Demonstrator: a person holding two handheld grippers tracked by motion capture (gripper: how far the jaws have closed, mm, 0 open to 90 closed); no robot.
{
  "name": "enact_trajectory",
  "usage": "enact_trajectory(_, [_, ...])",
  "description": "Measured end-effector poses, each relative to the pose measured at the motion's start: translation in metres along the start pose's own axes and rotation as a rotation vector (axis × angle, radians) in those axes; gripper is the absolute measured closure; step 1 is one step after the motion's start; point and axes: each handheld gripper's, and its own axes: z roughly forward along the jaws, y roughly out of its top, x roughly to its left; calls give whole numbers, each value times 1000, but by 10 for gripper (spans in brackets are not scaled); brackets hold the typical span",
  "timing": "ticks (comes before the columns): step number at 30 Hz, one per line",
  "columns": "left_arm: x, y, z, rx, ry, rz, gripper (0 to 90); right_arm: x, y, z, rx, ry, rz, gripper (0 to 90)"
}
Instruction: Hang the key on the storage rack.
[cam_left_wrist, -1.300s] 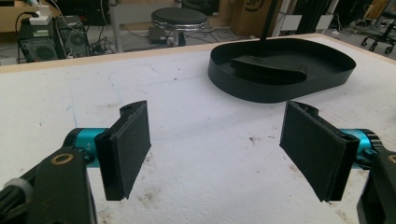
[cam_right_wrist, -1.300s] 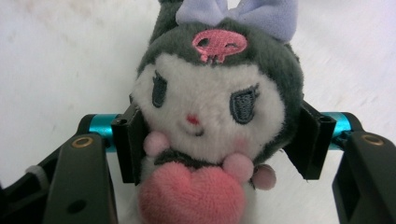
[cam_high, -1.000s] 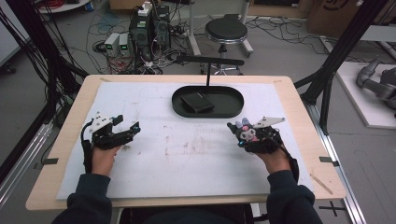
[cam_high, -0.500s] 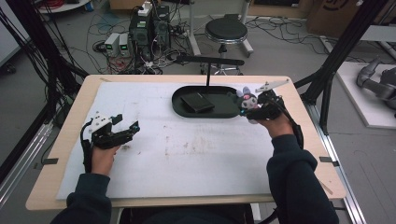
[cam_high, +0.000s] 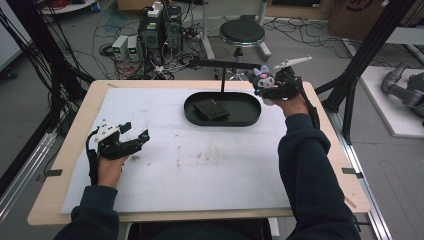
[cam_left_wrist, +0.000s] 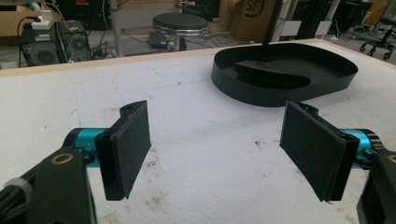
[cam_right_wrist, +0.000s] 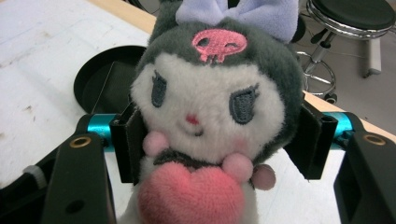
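Right gripper extended to upper right of frame, clamped on plush toy. Left gripper low at left, jaws spread wide, nothing held.

Legible text is limited to one item: the letters "SF" are printed in dark ink on the side of a brown cardboard box, seen in the left gripper view on the floor beyond the far edge of the worktop, just right of the stool. Further characters on that box are cut off or too blurred to be read. A partial dark print is visible on a cardboard box in the high view, but it cannot be read.
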Motion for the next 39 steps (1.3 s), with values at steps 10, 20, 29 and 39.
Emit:
enact_trajectory(10, [1,0,0,0,0,-5,242,-7,20,19,-1,-40,29,329])
enact_trajectory(20, [2,-1,-1,0,3,-10,242,-21,21,26,-12,-128,111,329])
enact_trajectory(29, [2,-1,-1,0,4,-7,242,-30,-1,25,51,-158,127,333])
enact_trajectory(39, [3,-2,-1,4,6,-10,241,-19,-9,54,160,-183,89,337])
